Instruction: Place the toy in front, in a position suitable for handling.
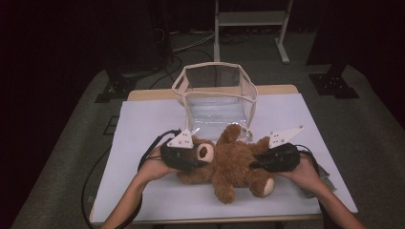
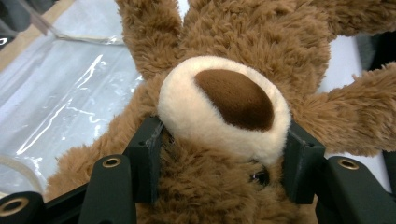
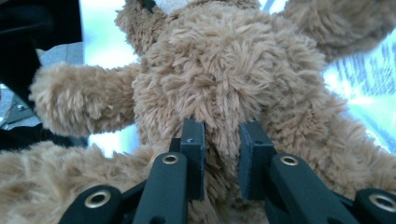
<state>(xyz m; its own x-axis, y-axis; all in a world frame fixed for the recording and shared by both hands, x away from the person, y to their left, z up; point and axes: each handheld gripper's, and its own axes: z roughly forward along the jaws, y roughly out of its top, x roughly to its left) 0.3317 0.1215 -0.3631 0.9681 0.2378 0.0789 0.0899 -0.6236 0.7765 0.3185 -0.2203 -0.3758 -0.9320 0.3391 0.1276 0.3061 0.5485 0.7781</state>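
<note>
Where the high view looks down on the table (image 1: 143, 191), a brown teddy bear (image 1: 234, 162) lies sprawled near the front edge, just in front of a clear plastic bag (image 1: 217, 98) with a cream rim that stands open behind it. The left hand-held gripper (image 1: 188, 160) sits at the bear's head, beside the pale muzzle, and the right hand-held gripper (image 1: 260, 162) at its lower body, between the legs.

Seen from the left gripper view, the bear's head (image 2: 219, 107) lies between the two black jaws, which press into the fur on either side just below the cream muzzle, about half closed on it. The bag's clear wall (image 2: 60, 93) lies off to the left.

Looking along the right gripper view, the jaws stand close together and pinch a fold of plush on the bear's belly (image 3: 224, 93), the fur bulging up between the pads.

By the look of it the bear is light, soft and squashy, with nothing to break. Plush gives under pressure, so a shallow pinch of fur may slip free; the stuffed head and the thick of the torso look like the surer places to hold, and the limbs will likely dangle when it is lifted.
</note>
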